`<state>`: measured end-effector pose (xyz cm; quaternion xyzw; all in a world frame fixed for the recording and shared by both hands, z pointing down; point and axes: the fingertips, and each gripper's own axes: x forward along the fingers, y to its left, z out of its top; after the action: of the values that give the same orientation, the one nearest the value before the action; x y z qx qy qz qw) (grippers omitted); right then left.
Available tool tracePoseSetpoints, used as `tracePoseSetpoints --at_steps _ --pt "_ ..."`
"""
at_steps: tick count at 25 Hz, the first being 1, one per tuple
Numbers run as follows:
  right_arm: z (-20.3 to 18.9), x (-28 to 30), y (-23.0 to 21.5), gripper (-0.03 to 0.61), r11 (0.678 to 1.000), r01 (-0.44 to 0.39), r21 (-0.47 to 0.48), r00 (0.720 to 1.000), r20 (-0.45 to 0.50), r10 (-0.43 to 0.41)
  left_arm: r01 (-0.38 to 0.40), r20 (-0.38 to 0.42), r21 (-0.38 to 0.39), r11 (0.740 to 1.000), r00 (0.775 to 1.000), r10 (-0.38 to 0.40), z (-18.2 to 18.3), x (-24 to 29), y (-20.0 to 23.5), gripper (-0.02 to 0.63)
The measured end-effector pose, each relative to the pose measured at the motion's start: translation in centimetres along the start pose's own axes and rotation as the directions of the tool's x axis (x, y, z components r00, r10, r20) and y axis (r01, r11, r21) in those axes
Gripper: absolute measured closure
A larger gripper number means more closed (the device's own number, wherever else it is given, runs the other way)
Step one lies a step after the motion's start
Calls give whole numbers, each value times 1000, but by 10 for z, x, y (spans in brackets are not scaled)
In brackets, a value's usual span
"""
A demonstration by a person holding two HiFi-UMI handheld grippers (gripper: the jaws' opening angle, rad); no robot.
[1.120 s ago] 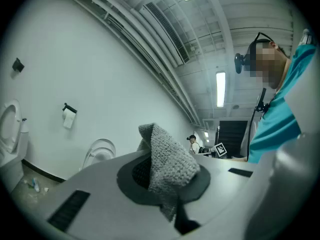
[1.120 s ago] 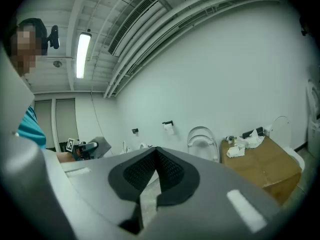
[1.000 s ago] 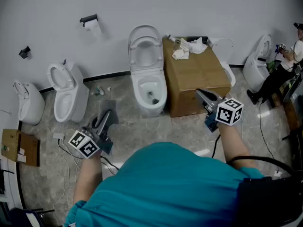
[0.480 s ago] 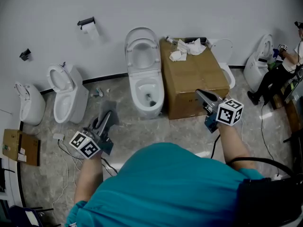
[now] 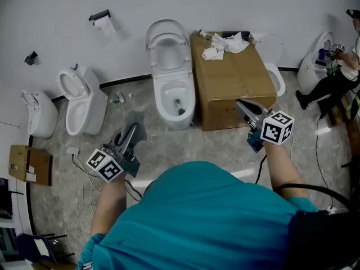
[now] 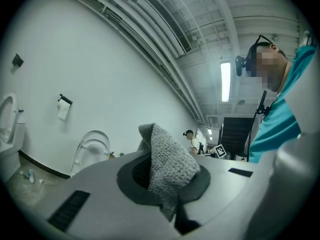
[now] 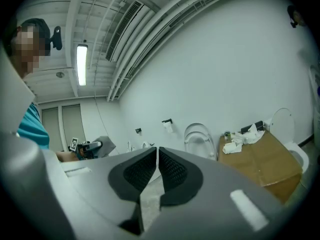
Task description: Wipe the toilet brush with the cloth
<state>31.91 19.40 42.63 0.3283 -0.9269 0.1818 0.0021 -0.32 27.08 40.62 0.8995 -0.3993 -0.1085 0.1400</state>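
Note:
A grey knitted cloth (image 6: pixel 167 169) sticks up between the jaws of my left gripper (image 6: pixel 161 180), which is shut on it. In the head view that gripper (image 5: pixel 128 136) is low over the floor at the left, with the cloth (image 5: pixel 135 127) at its tip. My right gripper (image 5: pixel 243 107) points at the front edge of the cardboard box (image 5: pixel 233 83). Its dark pads (image 7: pixel 172 170) are pressed together with nothing between them. I cannot make out a toilet brush in any view.
A white toilet (image 5: pixel 171 72) with its lid up stands ahead, next to the box, which has crumpled paper (image 5: pixel 225 44) on top. Two more toilets (image 5: pixel 79 100) stand at the left, with cables (image 5: pixel 79 162) on the floor. Another person (image 5: pixel 337 77) is at the far right.
Both grippers have travelled level with the person, the cloth still in the left one. The toilets and the box now sit slightly higher in the head view.

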Motion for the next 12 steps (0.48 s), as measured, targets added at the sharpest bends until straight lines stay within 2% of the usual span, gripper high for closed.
tracePoseSetpoints --at_steps 5,12 --pt "-11 30 -22 580 1000 -13 23 1000 -22 13 -21 -23 -13 1000 1000 21 -8 10 27 601" --pt "-17 138 -22 580 1000 -17 1 998 -61 17 9 -23 -58 998 1000 -11 -3 16 137 601"
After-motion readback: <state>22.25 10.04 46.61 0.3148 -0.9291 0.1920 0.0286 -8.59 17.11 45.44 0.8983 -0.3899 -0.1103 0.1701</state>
